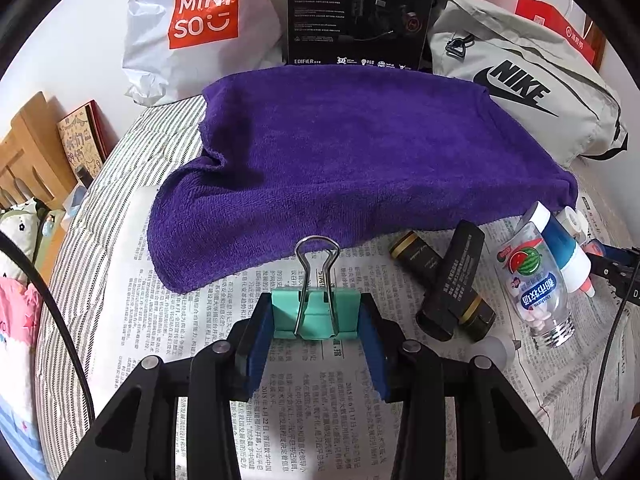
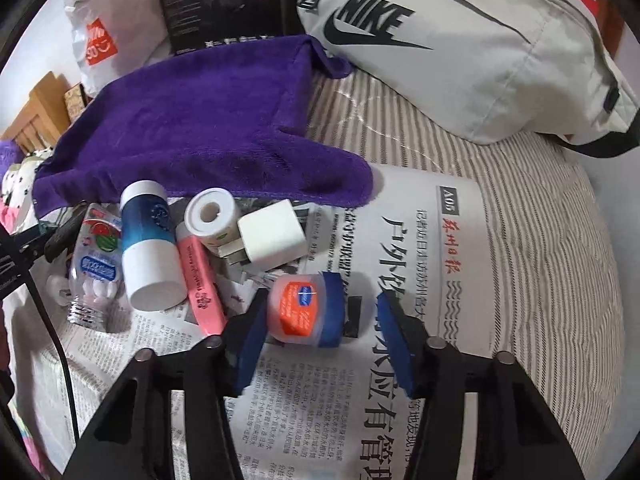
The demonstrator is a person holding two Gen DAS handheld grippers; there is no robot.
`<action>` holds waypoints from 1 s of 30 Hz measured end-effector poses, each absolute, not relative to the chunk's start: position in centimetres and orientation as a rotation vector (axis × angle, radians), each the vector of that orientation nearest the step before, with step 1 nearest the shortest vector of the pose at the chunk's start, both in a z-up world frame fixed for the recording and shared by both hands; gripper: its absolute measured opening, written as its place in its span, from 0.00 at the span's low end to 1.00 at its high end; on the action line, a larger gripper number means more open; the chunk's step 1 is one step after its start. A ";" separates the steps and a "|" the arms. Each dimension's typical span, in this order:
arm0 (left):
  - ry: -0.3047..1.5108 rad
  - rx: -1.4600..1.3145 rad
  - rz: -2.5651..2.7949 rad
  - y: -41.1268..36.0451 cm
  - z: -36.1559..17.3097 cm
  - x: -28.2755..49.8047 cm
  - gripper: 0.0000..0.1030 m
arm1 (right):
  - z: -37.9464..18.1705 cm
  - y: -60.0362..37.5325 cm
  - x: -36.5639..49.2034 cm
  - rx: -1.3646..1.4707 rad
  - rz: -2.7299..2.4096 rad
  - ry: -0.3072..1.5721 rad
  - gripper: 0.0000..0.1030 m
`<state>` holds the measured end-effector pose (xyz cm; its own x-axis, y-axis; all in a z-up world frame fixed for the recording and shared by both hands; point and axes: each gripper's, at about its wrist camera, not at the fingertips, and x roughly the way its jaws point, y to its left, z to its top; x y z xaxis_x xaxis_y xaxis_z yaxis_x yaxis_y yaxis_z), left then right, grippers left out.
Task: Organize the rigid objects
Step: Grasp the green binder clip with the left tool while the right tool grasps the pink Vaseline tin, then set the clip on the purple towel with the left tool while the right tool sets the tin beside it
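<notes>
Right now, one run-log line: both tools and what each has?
left tool: shut on mint binder clip | right tool: open around small blue-lidded jar, right pad clear | both over newspaper

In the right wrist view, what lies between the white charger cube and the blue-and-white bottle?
A white roll and a pink tube lie between the white charger cube and the blue-and-white bottle, in the right wrist view.

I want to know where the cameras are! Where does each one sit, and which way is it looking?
Left wrist: on the left gripper, looking down along its fingers at a mint binder clip clamped between them.
Right wrist: on the right gripper, looking down at a small jar between its fingers.
Both show the purple towel, newspaper, blue-and-white tube.
</notes>
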<state>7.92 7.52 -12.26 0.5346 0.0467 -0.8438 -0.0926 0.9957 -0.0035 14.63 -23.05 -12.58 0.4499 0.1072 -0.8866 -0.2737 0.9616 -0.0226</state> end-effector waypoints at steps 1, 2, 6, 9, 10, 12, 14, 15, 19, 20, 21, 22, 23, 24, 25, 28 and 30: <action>1.004 -0.049 0.083 7.5 -12.2 8.0 0.38 | -12.5 -23.1 14.7 -0.172 0.235 1.081 0.43; 1.005 -0.048 0.083 7.5 -12.2 8.0 0.38 | -12.5 -23.3 14.7 -0.169 0.239 1.083 0.37; 1.022 -0.050 0.072 7.6 -12.1 8.2 0.38 | -12.2 -23.8 14.7 -0.128 0.265 1.104 0.36; 1.029 -0.063 0.065 7.8 -11.9 8.1 0.38 | -12.0 -24.2 14.4 -0.113 0.275 1.107 0.36; 1.031 -0.067 0.064 7.9 -11.9 8.0 0.38 | -11.9 -24.2 14.3 -0.108 0.279 1.106 0.36; 1.030 -0.070 0.064 8.1 -11.7 7.7 0.38 | -11.6 -24.3 14.0 -0.098 0.291 1.102 0.36; 1.025 -0.066 0.069 8.2 -11.3 7.5 0.38 | -11.2 -24.2 13.9 -0.093 0.305 1.099 0.36; 1.022 -0.069 0.073 8.4 -11.0 7.5 0.38 | -11.0 -24.2 13.8 -0.089 0.311 1.095 0.36; 1.000 -0.090 0.069 8.9 -9.8 7.2 0.38 | -10.0 -24.0 13.7 -0.089 0.332 1.076 0.36; 0.991 -0.090 0.073 9.1 -9.5 7.1 0.38 | -9.8 -23.9 13.7 -0.090 0.337 1.071 0.36; 0.981 -0.090 0.077 9.2 -9.1 7.0 0.38 | -9.4 -23.7 13.8 -0.093 0.346 1.062 0.36; 0.975 -0.091 0.070 9.2 -8.7 7.0 0.38 | -9.2 -23.6 13.8 -0.098 0.348 1.055 0.36; 0.972 -0.093 0.062 9.2 -8.3 7.2 0.38 | -8.9 -23.4 13.9 -0.104 0.352 1.043 0.36; 0.965 -0.093 0.055 9.3 -7.9 7.4 0.38 | -8.5 -23.1 13.9 -0.110 0.362 1.029 0.36; 0.957 -0.090 0.051 9.3 -7.4 7.5 0.38 | -8.1 -23.0 13.9 -0.113 0.373 1.018 0.36; 0.933 -0.070 0.049 9.2 -6.1 8.3 0.38 | -7.1 -22.2 14.3 -0.122 0.390 0.993 0.36; 0.917 -0.060 0.046 9.2 -5.2 8.9 0.38 | -6.4 -21.6 14.7 -0.137 0.405 0.975 0.36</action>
